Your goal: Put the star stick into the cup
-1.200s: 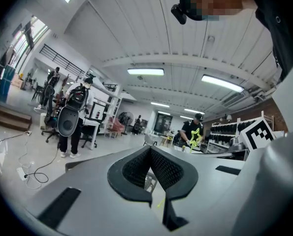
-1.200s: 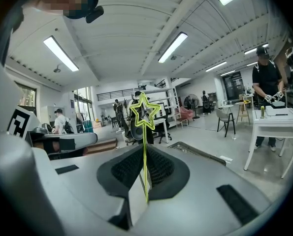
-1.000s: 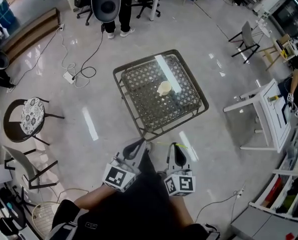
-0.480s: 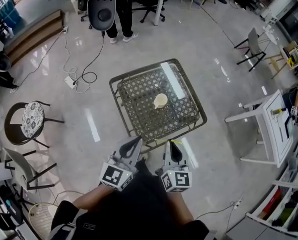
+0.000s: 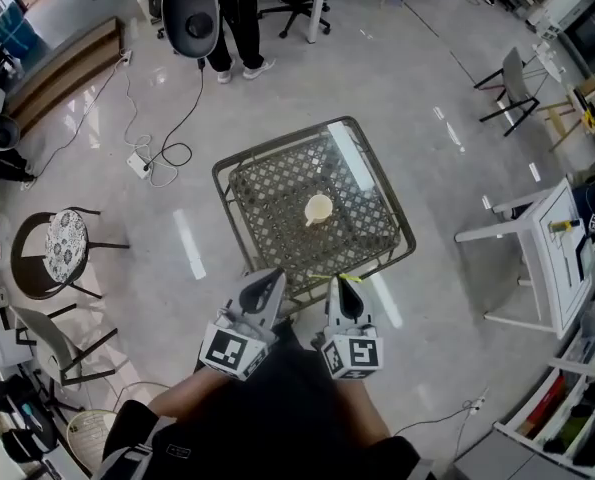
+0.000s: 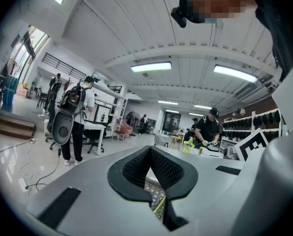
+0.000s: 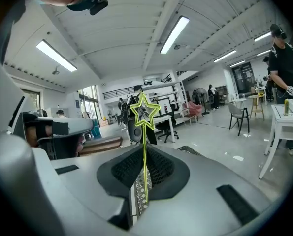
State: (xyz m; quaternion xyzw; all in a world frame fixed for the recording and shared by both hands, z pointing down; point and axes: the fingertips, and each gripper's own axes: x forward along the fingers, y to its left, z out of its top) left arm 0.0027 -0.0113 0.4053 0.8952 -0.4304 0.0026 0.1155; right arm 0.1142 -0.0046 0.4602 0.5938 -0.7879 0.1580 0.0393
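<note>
- While the person holds both tools low at the near edge of the table (image 5: 277,193), the right gripper (image 5: 345,296) is clamped on the star stick (image 5: 349,279).
- In the right gripper view, the right gripper (image 7: 144,173) has its black ribbed pads (image 7: 162,167) pressed together on the thin yellow-green shaft. The shaft rises straight up from between them, and the outlined star (image 7: 145,111) at its end stands clear above the jaws.
- The left gripper (image 5: 266,288) sits just beside the right one, on the person's left, with its tips toward the table.
- In the left gripper view, the left gripper (image 6: 153,181) has its jaws drawn together to a narrow slit, with nothing gripped between the pads.
- Through that slit show a strip of the table's lattice top and a short yellow-green piece of the stick (image 6: 159,204) beyond the jaws.
- The cup (image 5: 318,209), pale and cream-coloured, stands upright near the middle of the lattice tabletop, apart from both grippers and from the stick.
- The table is square with a dark frame, turned at an angle to the person, and a bright streak of light lies across its far right part.
- Around it is a glossy grey floor. A cable (image 5: 167,133) trails across it at upper left.
- A round stool (image 5: 65,240) with a patterned seat stands at left, and a white desk (image 5: 542,238) at right.
- A person (image 5: 239,23) stands at the top edge of the head view.
</note>
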